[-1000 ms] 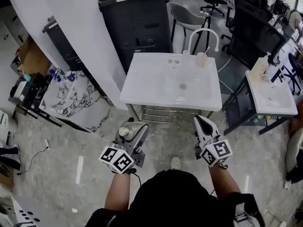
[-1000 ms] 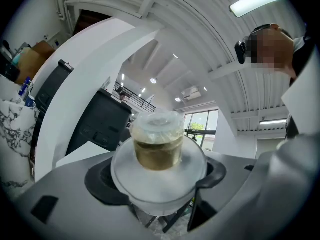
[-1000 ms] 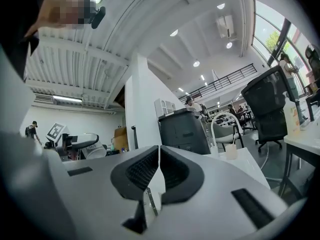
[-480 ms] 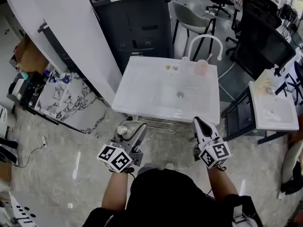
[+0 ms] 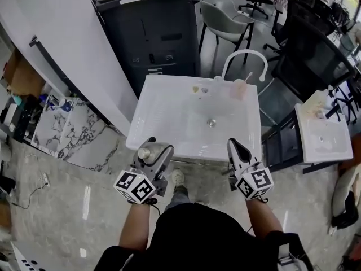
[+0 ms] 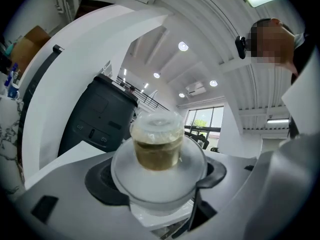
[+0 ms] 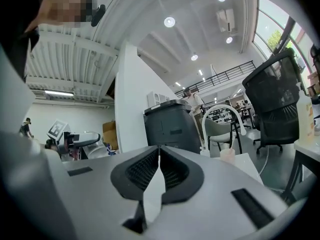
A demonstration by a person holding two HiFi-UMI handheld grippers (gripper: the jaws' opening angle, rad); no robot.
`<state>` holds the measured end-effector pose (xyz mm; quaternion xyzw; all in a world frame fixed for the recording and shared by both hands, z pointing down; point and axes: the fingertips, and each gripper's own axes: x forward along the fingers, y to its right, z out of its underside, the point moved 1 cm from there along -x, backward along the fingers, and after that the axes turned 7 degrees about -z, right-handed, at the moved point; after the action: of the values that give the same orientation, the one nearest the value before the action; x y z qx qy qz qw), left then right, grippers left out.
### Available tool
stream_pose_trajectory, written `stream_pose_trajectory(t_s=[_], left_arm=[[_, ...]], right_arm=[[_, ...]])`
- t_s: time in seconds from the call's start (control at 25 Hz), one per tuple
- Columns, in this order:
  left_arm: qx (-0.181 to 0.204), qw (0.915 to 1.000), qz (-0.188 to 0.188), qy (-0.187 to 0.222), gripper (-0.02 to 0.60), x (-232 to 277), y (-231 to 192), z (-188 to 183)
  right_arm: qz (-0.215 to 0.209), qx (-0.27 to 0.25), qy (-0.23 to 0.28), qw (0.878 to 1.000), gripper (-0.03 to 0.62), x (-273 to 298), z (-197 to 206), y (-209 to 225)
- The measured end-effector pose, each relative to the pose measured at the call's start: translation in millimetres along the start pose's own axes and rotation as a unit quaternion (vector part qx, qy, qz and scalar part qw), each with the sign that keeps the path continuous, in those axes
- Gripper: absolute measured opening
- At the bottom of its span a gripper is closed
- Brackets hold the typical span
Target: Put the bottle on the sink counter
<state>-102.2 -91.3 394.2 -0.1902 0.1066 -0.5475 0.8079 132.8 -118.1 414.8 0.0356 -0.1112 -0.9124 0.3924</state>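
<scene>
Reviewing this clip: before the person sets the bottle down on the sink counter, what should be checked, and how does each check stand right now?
1. Grip on the bottle: ok. The left gripper has its jaws closed on it.
2. Bottle upright: ok. Its cap is on top in the left gripper view.
3. Right gripper free: ok. Its jaws are together with nothing between them.
4. Landing spot: ok. The sink counter is bare along its near left rim. The pink cup and faucet stand at the far side.
5. Bottle high enough to clear the counter's front edge: cannot tell.
</scene>
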Motion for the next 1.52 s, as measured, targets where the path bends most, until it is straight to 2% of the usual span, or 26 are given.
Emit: stream_pose_trajectory(t_s=[0.36,0.68,1.0,1.28,1.52], left_arm=[[0.011,0.9997,0.023,-0.004,0.351,98,-65,-35],[0.006,0.9995,0.016,-0.025,0.351,154,-128,-58],[0.005,0.9983,0.005,-0.059,0.351,192,-184,-50],[0.007,0.9961,0.007,-0.088,0.351,205,-205,-35],[0.005,0.9936,-0.011,-0.112,0.351,219,-223,-8]], right_arm=[[0.017,-0.02,0.012,1.0,0.032,99,-27,47],[0.017,-0.01,-0.004,1.0,0.032,184,-25,62],[0.015,0.011,-0.017,1.0,0.032,238,-18,67],[0.017,0.028,-0.049,0.998,0.032,253,9,69],[0.021,0.047,-0.071,0.996,0.032,263,31,77]])
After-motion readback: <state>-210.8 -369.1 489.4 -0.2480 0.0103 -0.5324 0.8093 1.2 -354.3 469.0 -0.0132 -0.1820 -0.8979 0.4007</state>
